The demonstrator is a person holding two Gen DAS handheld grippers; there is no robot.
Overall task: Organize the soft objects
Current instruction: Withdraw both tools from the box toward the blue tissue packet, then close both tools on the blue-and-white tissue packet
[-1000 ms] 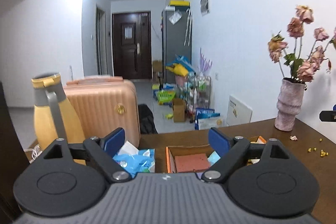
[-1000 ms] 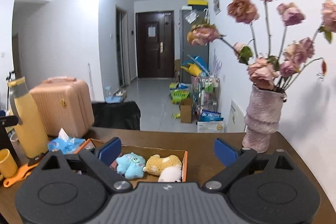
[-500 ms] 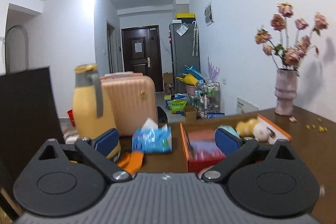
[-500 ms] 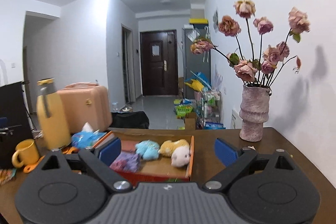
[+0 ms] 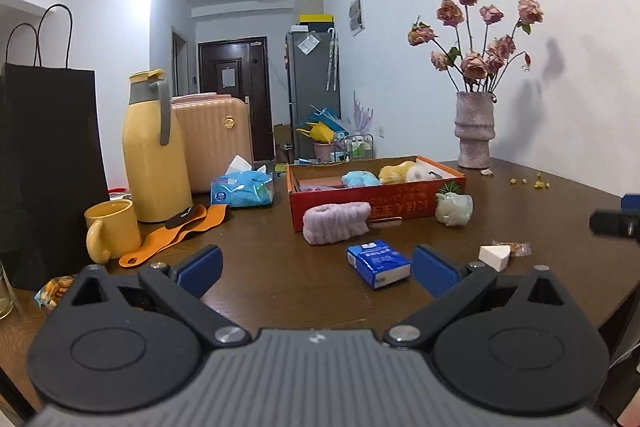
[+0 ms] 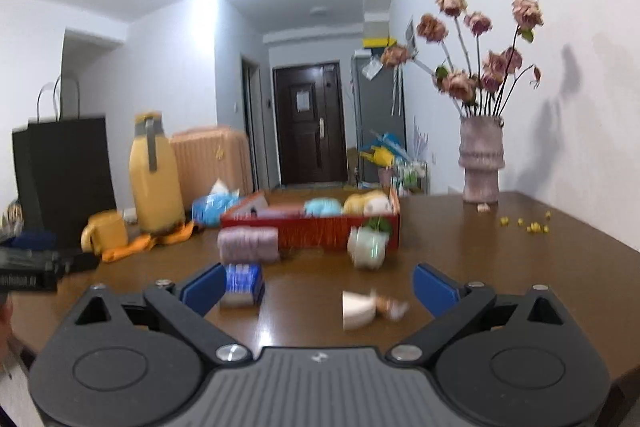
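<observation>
**Both grippers wide over the surface, soft things waiting by the box**

The left gripper (image 5: 316,269) hangs above the brown surface (image 5: 280,291) with its jaws spread wide and nothing between them. The right gripper (image 6: 318,285) does the same, jaws apart and empty, though its view is smeared with blur.

Straight ahead sits the orange box (image 5: 376,201), and it already holds a light blue plush (image 5: 360,179), a yellow plush (image 5: 394,171) and a white one (image 5: 420,171) side by side along its far half. Touching the box's front wall on the left lies a rolled lilac headband (image 5: 337,223). At the box's front right corner stands a pale green plush with a leafy top (image 5: 454,209).

Nearer the left gripper, a blue tissue pack (image 5: 379,264) lies flat on the surface, and off to its right a white wedge sponge (image 5: 495,255) rests just beside a small wrapped snack (image 5: 516,247).

Over on the left: a yellow mug (image 5: 110,229), a tall yellow flask (image 5: 154,151), orange straps (image 5: 180,233), a blue wet-wipe pack (image 5: 243,189) and a black paper bag (image 5: 48,163). At the far right stands a vase of dried roses (image 5: 475,129).
</observation>
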